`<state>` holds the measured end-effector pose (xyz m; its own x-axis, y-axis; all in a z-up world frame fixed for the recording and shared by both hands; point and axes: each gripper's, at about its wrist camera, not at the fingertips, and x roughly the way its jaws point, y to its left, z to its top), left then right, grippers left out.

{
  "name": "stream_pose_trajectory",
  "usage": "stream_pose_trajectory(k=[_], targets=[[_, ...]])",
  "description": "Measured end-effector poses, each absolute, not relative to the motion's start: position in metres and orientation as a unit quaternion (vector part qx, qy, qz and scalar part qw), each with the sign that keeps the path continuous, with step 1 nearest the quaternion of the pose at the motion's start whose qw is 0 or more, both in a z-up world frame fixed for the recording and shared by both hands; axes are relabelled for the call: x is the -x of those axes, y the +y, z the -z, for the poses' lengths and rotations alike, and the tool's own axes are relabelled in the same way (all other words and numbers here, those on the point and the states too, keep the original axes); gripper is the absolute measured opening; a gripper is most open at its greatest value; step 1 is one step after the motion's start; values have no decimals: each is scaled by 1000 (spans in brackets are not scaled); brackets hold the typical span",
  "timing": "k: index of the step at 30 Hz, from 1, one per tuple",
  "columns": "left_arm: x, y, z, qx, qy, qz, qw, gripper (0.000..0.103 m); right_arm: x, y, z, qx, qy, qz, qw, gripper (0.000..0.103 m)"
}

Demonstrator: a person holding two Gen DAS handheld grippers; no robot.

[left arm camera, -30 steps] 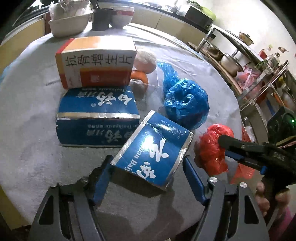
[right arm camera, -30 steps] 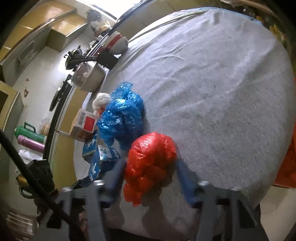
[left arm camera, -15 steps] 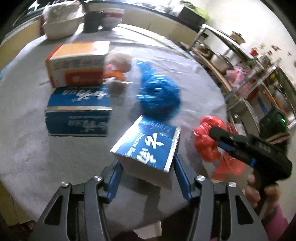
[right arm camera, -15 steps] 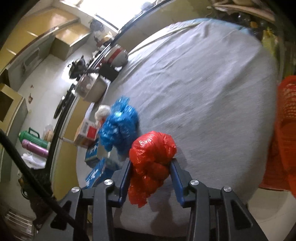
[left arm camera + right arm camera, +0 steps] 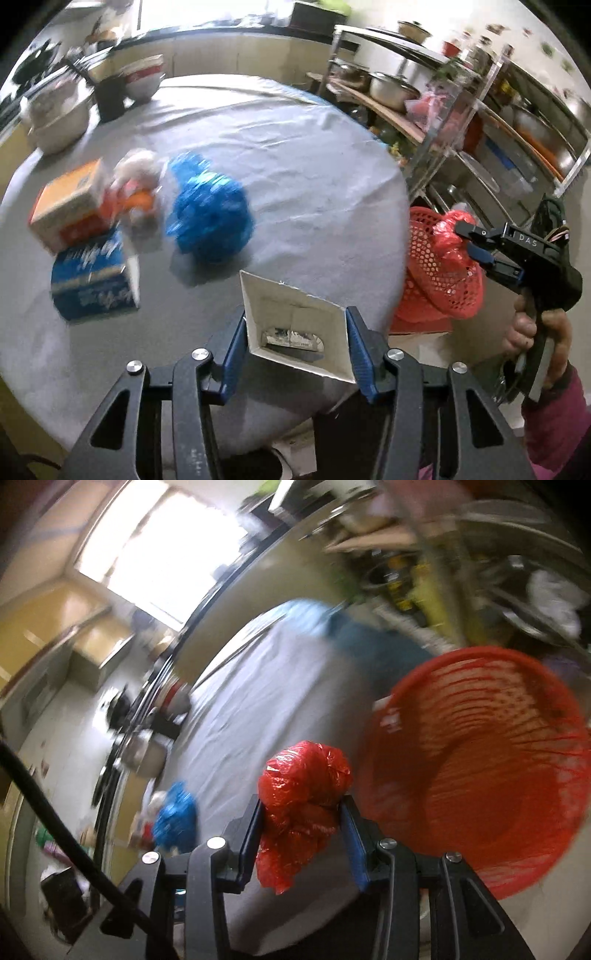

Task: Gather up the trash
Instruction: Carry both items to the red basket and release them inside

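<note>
Red bag (image 5: 303, 805) between right gripper (image 5: 301, 834) pads

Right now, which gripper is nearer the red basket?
Right. The right gripper, shut on a red bag, is beside the red basket; the left gripper holds a box over the table edge.

Round table (image 5: 295, 155) under a pale grey cloth, creased. Far left edge: stacked metal bowls (image 5: 55, 118), a dark cup (image 5: 110, 98), a red-and-white bowl (image 5: 144, 79), close together. Right of table: metal shelf rack (image 5: 461, 122) holding a steel pot (image 5: 391, 90) and other cookware, blurred. Far side: counter with yellow cabinets (image 5: 240, 55); bright window (image 5: 162, 554) above
</note>
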<state>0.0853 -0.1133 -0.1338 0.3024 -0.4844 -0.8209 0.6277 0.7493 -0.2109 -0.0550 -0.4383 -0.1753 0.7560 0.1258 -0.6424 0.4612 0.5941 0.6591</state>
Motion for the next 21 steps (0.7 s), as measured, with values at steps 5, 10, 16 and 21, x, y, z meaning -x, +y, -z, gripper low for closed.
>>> stream_pose_trajectory(k=[5,10,16,21], targets=[[-76,-169,111,-113,456,404,785,53,89,-480,187,-454,321,166,814,43],[-60,-258,101,-151,434,472,753,53,114,-500,197,-453,321,220,802,44],[-39,-338,115,-177,442,509,717,55,144,-518,208,-489,315,241,777,54],[-35,-358,128,-189,465,503,703,59,159,-520,200,-490,301,248,780,63]])
